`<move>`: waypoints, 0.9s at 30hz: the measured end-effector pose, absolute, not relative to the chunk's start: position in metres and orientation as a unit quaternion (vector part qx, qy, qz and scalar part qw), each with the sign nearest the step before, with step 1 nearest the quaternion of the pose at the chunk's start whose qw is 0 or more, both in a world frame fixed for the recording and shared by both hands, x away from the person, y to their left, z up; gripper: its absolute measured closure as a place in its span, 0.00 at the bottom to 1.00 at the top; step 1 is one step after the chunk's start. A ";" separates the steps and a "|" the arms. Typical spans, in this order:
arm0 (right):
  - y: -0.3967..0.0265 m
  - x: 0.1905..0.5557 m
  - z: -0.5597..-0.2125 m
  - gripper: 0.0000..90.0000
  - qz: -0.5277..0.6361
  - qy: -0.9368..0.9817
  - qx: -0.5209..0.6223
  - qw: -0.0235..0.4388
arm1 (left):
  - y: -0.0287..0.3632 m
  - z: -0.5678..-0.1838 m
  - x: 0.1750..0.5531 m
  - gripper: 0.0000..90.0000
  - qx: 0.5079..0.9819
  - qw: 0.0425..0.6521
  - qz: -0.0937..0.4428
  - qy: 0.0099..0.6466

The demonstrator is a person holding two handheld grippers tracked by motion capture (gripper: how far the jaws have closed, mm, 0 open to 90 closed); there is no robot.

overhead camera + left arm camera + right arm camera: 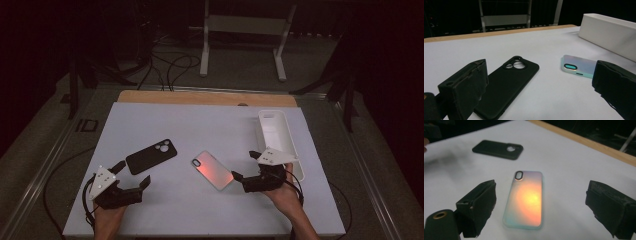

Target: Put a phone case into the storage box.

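Note:
A black phone case (pixel 151 155) lies back-up on the white table top (pixel 190 125), left of centre. An iridescent phone case (pixel 212 170) lies flat near the middle, glowing orange in the right gripper view (pixel 525 200). My right gripper (pixel 245 165) sits just right of it, its jaws spread wide on either side of the case's near end without touching it (pixel 541 192). My left gripper (pixel 133 173) rests low by the black case's near corner (pixel 506 85), open with nothing between its jaws (pixel 539 75); the iridescent case (pixel 579 66) lies farther off.
A long white tray (pixel 280 135) stands along the table's right edge, just behind my right hand, and rises as a white wall (pixel 609 32) in the left gripper view. A wooden strip (pixel 205 97) borders the far edge. Cables trail from both grippers.

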State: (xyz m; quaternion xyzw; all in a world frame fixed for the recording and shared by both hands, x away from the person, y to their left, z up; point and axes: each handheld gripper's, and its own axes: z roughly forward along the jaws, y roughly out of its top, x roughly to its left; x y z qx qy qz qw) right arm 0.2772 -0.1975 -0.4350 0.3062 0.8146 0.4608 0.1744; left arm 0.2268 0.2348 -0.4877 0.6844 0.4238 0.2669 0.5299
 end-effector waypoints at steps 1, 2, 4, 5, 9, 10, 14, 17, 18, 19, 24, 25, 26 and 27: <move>-0.194 0.278 -0.433 0.11 0.454 0.819 0.304 0.177 | 0.234 -0.488 0.227 0.01 0.685 0.530 0.267 0.423; -0.190 0.280 -0.431 0.11 0.447 0.823 0.304 0.175 | 0.234 -0.488 0.227 0.01 0.685 0.530 0.267 0.424; -0.183 0.282 -0.428 0.11 0.435 0.831 0.299 0.174 | 0.234 -0.488 0.227 0.01 0.685 0.530 0.266 0.423; -0.179 0.284 -0.427 0.11 0.429 0.835 0.296 0.174 | 0.234 -0.488 0.227 0.01 0.685 0.530 0.266 0.423; -0.161 0.290 -0.424 0.11 0.397 0.855 0.291 0.165 | 0.234 -0.488 0.227 0.01 0.685 0.530 0.266 0.423; -0.157 0.292 -0.424 0.11 0.392 0.858 0.290 0.163 | 0.234 -0.488 0.226 0.01 0.685 0.530 0.267 0.423; -0.139 0.298 -0.427 0.11 0.359 0.875 0.286 0.150 | 0.235 -0.488 0.226 0.01 0.684 0.531 0.266 0.424; -0.127 0.304 -0.431 0.10 0.339 0.886 0.282 0.142 | 0.235 -0.488 0.226 0.01 0.684 0.531 0.266 0.423; -0.124 0.305 -0.433 0.10 0.333 0.889 0.281 0.139 | 0.235 -0.488 0.226 0.01 0.684 0.532 0.266 0.423; -0.121 0.306 -0.435 0.10 0.327 0.891 0.283 0.139 | 0.235 -0.488 0.226 0.01 0.684 0.532 0.267 0.423; -0.107 0.312 -0.448 0.10 0.290 0.906 0.275 0.135 | 0.235 -0.488 0.226 0.01 0.684 0.531 0.267 0.423; -0.106 0.314 -0.450 0.10 0.284 0.909 0.276 0.133 | 0.235 -0.488 0.227 0.01 0.684 0.531 0.267 0.423; -0.104 0.316 -0.453 0.10 0.277 0.911 0.276 0.130 | 0.235 -0.488 0.227 0.01 0.685 0.530 0.267 0.423; -0.102 0.318 -0.456 0.10 0.273 0.912 0.278 0.129 | 0.235 -0.488 0.227 0.01 0.685 0.530 0.267 0.423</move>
